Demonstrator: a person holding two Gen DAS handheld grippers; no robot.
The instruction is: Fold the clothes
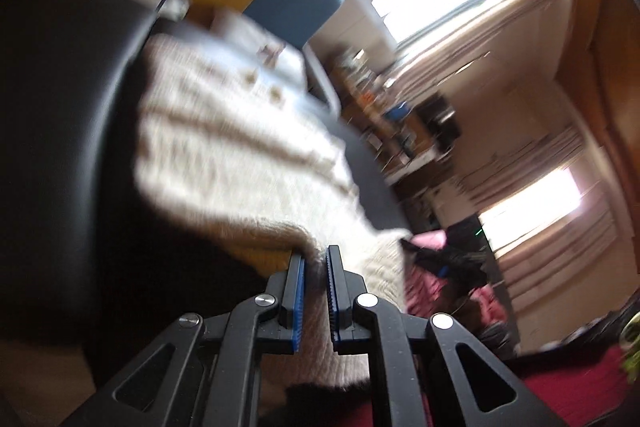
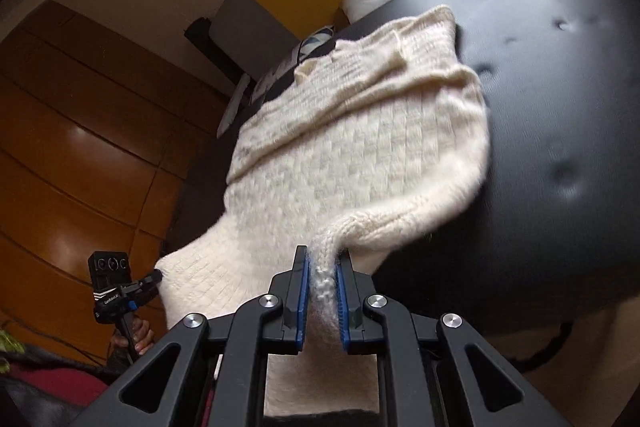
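Cream knit sweater [image 2: 352, 147] drapes over black padded stool [image 2: 560, 107], hem lifted. Your left gripper [image 1: 316, 267] and right gripper [image 2: 322, 267] each pinch its ribbed edge. Keep both grips level, hem taut, before laying the fold.

Motion-blurred throughout in the left wrist view: cream knit sweater [image 1: 240, 147] ahead of the left gripper [image 1: 316, 263], its stitch pattern smeared, and cluttered shelves [image 1: 392, 115] far ahead to the right, contents unreadable. Hidden behind both grippers' linkages: lower sweater hem, cut off at the bottom edge beneath the right gripper [image 2: 323, 267]. Partly covered by the sweater: black tufted cushion [image 2: 560, 107], white lettering beyond it illegible.
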